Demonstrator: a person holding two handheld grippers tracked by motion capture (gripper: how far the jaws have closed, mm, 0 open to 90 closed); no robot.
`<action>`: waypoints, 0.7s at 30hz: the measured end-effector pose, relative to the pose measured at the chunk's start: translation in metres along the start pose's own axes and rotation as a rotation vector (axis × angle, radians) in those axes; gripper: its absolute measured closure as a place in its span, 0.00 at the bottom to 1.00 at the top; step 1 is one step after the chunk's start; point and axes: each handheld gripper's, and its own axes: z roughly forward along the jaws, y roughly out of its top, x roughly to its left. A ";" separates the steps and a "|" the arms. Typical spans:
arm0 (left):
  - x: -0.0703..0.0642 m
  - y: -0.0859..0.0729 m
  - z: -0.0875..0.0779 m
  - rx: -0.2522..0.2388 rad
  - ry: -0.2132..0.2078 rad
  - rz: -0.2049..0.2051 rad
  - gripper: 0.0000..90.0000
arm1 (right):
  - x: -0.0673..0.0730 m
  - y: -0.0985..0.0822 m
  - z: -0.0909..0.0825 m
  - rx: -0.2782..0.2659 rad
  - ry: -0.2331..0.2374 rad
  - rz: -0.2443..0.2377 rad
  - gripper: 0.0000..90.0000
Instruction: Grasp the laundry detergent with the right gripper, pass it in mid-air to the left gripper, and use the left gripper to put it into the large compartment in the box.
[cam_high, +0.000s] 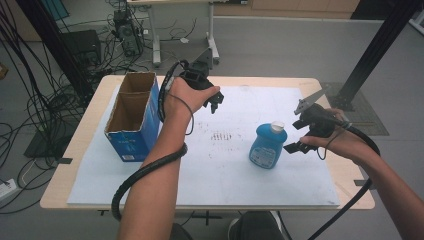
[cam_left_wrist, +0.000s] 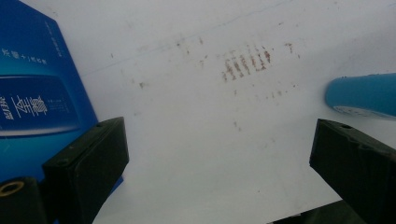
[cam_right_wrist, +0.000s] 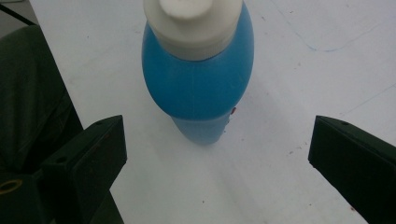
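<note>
One blue bottle stands just beside the wide-spread, empty right tool.

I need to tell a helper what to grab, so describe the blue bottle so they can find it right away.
On the white sheet covering the wooden table, look right of centre, just ahead of the open right gripper. There stands the squat blue plastic bottle. Its rounded body and white cap set it apart from the open-topped blue cardboard box at the left.

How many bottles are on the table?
1. The blue bottle stands upright on the white mat, just in front of the right tool. The open box could hide more.
</note>
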 end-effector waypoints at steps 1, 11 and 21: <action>0.000 0.000 0.000 0.000 0.000 0.000 0.06 | 0.000 0.000 0.000 0.000 0.000 0.000 0.05; -0.001 -0.001 0.002 -0.002 0.002 0.003 0.06 | 0.005 -0.011 0.019 -0.053 -0.005 0.008 0.05; -0.001 -0.002 0.002 -0.005 0.004 0.003 0.06 | 0.009 -0.021 0.034 -0.124 -0.028 0.028 0.04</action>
